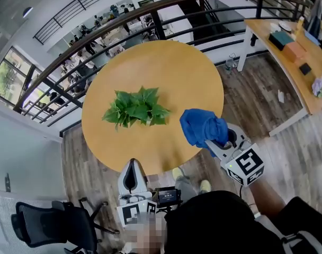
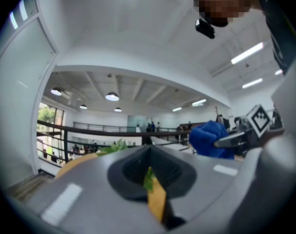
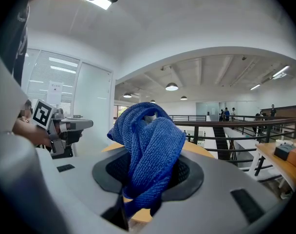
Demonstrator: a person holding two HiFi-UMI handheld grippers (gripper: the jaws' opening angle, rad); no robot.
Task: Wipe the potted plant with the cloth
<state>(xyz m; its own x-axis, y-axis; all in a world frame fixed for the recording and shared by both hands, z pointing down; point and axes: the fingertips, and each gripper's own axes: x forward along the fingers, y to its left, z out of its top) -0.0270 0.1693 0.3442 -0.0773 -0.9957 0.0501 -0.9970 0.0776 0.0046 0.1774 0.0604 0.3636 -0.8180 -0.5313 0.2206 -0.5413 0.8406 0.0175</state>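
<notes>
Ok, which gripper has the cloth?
The right gripper: the blue cloth is bunched in its jaws. The left gripper is shut on nothing.

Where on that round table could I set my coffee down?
The far half of the table, between the plant and the railing, is bare. Crowded: the near right edge, where the blue cloth is held close to the plant.

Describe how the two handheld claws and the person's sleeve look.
The left claw and the right claw are both smooth, rounded, light-grey moulded shells with a dark recess in the middle. Each carries a white marker cube printed with black square patterns. The person's right sleeve is black.
</notes>
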